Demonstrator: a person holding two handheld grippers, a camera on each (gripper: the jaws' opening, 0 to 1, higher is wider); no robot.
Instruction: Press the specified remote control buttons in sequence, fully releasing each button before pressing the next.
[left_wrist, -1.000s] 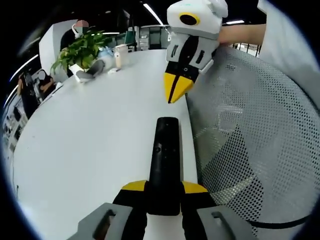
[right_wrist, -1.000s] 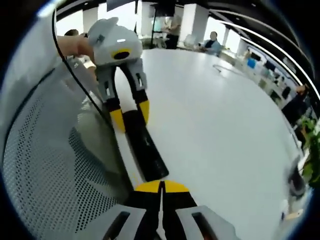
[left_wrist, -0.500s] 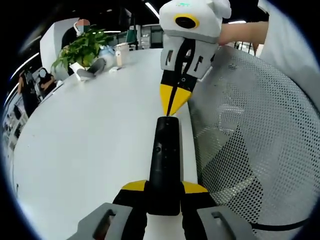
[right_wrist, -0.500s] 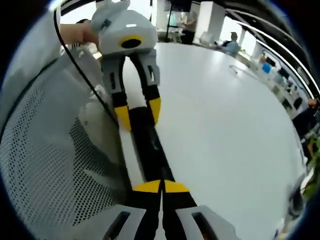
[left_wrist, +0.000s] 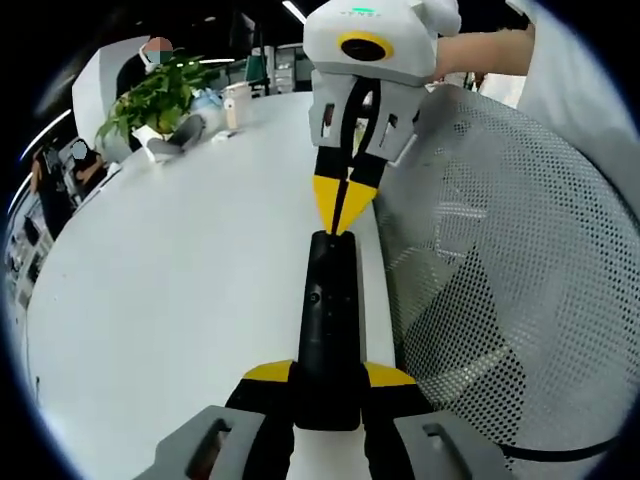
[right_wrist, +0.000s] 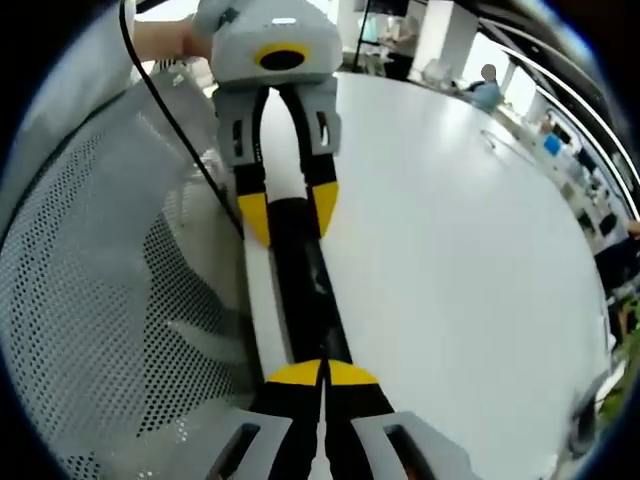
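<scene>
A slim black remote (left_wrist: 329, 310) lies lengthwise over the white table (left_wrist: 180, 260), near its edge. My left gripper (left_wrist: 330, 375) is shut on the remote's near end, one yellow fingertip on each side. My right gripper (left_wrist: 340, 208) comes down from the top with its jaws shut, and its yellow point meets the remote's far end. In the right gripper view, the remote (right_wrist: 300, 285) runs from my left gripper (right_wrist: 290, 212) down to my right gripper (right_wrist: 322, 374), whose shut tips lie over its end. A small round button (left_wrist: 314, 297) shows on the remote's upper face.
A grey mesh chair back (left_wrist: 500, 280) stands against the table edge beside the remote, also seen as mesh (right_wrist: 100, 300). A potted plant (left_wrist: 160, 95) and cups (left_wrist: 238, 108) stand at the table's far end. A black cable (right_wrist: 170, 95) hangs over the mesh. People sit far off.
My right gripper, still shut, has come down from above the table onto the remote's far end. My left gripper keeps the same hold on the remote.
</scene>
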